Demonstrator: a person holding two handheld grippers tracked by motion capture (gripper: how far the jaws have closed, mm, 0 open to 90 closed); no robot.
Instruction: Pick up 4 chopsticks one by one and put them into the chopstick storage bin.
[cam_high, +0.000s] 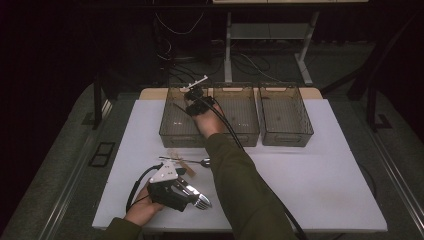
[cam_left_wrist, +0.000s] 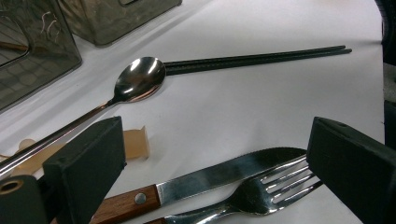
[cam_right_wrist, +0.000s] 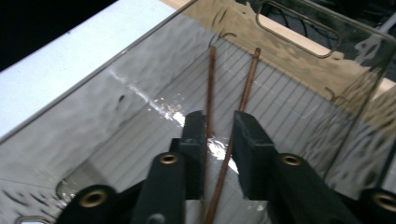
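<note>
My right gripper (cam_high: 193, 93) reaches down into the left clear bin (cam_high: 169, 131) at the back of the table. In the right gripper view its jaws (cam_right_wrist: 219, 130) stand a little apart, open. Two thin brown chopsticks (cam_right_wrist: 246, 81) run between them and splay apart over the bin's ribbed floor. My left gripper (cam_high: 186, 192) rests near the table's front edge, open wide (cam_left_wrist: 215, 140). Between its jaws lie a wood-handled knife (cam_left_wrist: 224, 175) and a fork (cam_left_wrist: 266, 191), neither touched by the pads. A metal spoon (cam_left_wrist: 140, 79) and a pair of black chopsticks (cam_left_wrist: 257, 58) lie just beyond.
Two more clear bins, middle (cam_high: 240, 136) and right (cam_high: 286, 139), stand in a row beside the left one. A small beige piece (cam_left_wrist: 136, 142) lies by the spoon's handle. The white table top (cam_high: 310, 175) is bare to the right. Cables trail from both grippers.
</note>
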